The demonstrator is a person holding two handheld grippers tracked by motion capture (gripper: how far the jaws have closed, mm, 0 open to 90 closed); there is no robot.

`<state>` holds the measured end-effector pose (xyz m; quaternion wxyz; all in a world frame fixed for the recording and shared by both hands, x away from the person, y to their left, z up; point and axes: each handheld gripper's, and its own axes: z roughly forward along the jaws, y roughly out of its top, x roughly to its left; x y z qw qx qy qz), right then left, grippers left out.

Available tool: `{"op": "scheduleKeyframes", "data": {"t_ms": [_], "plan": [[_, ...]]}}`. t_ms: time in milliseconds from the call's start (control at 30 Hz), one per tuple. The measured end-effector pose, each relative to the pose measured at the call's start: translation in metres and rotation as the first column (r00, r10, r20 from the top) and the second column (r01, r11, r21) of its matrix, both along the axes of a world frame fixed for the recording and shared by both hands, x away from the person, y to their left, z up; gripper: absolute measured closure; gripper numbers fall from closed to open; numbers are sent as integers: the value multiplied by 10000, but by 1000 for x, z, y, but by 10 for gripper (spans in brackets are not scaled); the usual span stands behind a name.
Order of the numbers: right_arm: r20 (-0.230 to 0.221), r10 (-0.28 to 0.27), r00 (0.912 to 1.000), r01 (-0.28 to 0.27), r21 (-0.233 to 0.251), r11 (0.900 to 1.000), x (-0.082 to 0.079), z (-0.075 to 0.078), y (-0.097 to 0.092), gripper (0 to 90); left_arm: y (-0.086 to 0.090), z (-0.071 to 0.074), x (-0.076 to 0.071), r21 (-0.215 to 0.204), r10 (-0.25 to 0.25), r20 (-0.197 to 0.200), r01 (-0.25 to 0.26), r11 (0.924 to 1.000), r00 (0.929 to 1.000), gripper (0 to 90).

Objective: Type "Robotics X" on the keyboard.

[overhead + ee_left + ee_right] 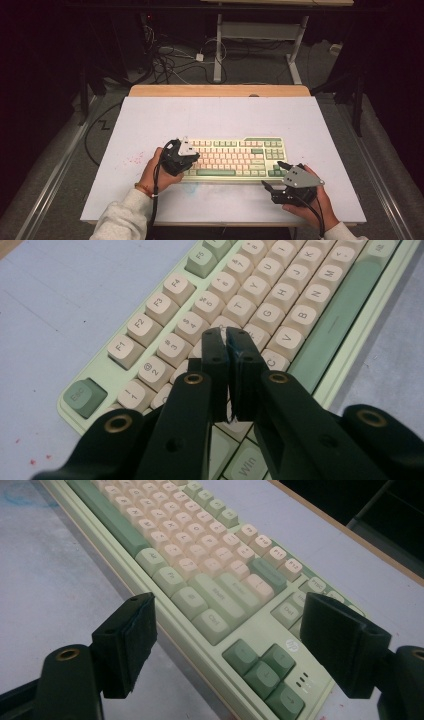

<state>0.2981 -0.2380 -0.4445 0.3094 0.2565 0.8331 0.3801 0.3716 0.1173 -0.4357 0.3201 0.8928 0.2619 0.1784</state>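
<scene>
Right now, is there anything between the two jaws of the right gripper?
In the right gripper view, the right gripper stands open; between its jaws lies the keyboard corner with the arrow keys, farther off and untouched.

White table top (220,117) with faint red specks (134,160) at left, wooden edge (220,90) behind. Beyond, tangled cables (170,57) and 2 grey desk legs (218,47) on floor.

Room dark, edges of frame near black; white tabletop (220,120) fills centre, wooden strip (220,90) along its far edge; faint red specks at lower left of top; grey floor (60,150) either side; tangled cables (170,57) upper centre; white desk frame (260,35) beyond, top centre; black stand legs at left and right.
</scene>
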Motion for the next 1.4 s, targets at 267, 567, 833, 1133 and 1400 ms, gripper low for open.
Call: {"op": "scheduleKeyframes", "data": {"t_ms": [267, 567, 833, 1133, 1400], "plan": [[-23, 19, 10000, -19, -11, 10000, 0, 0, 1, 230, 3, -2, 4, -31, 149, -103, -150, 9999, 9998, 845], [-81, 55, 10000, -56, -59, 10000, 0, -1, 2, 230, 1, -7, 8, 91, 135, -289, -132, 9999, 9995, 838], [-66, 78, 9999, -79, -65, 9999, 0, -1, 1, 230, -1, -9, 9, 207, 127, -368, -119, 9997, 9992, 840], [-68, 76, 9999, -76, -85, 9999, 0, -1, 1, 230, -2, -12, 9, 321, 130, -371, -118, 9994, 9992, 839], [-49, 103, 9999, -104, -112, 9999, 0, -1, 1, 230, -1, -13, 10, 356, 170, -361, -157, 9992, 9992, 839]]}}
